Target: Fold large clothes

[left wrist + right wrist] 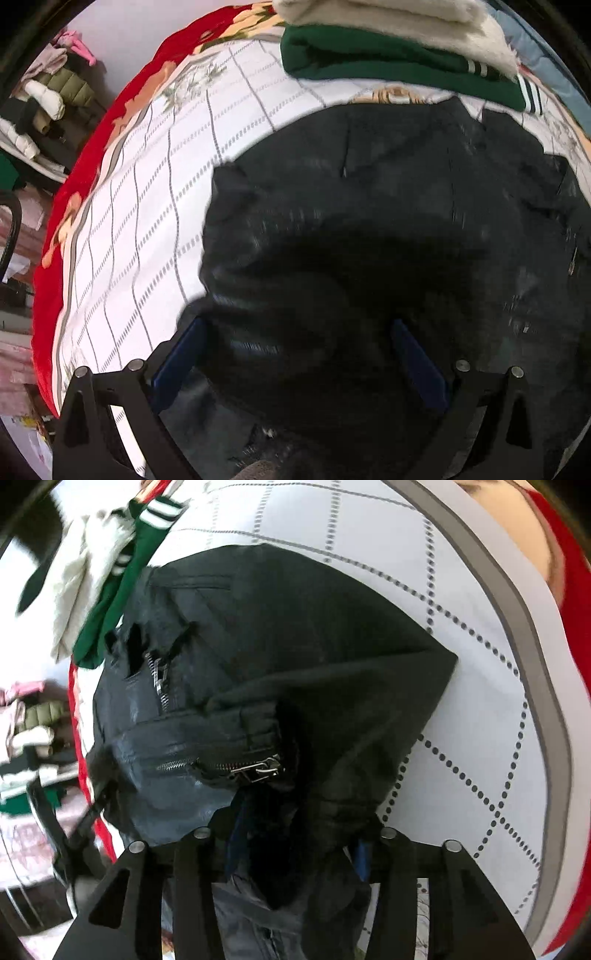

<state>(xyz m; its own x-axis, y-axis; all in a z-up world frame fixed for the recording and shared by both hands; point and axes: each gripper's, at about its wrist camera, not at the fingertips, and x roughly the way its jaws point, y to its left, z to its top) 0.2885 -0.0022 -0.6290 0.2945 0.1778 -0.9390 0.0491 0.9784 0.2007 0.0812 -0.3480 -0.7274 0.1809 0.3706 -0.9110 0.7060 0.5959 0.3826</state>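
A black leather jacket with silver zips lies on the white checked bedspread. My left gripper hovers open just above it, blue pads wide apart, nothing between them. In the right wrist view the jacket is partly folded, a zip pull showing. My right gripper is shut on a bunched fold of the jacket, which hides most of the blue pads.
A folded green garment with white stripes and a cream fleece one are stacked at the bed's far side, also in the right wrist view. A red floral border edges the bed. Piled clothes sit beyond it.
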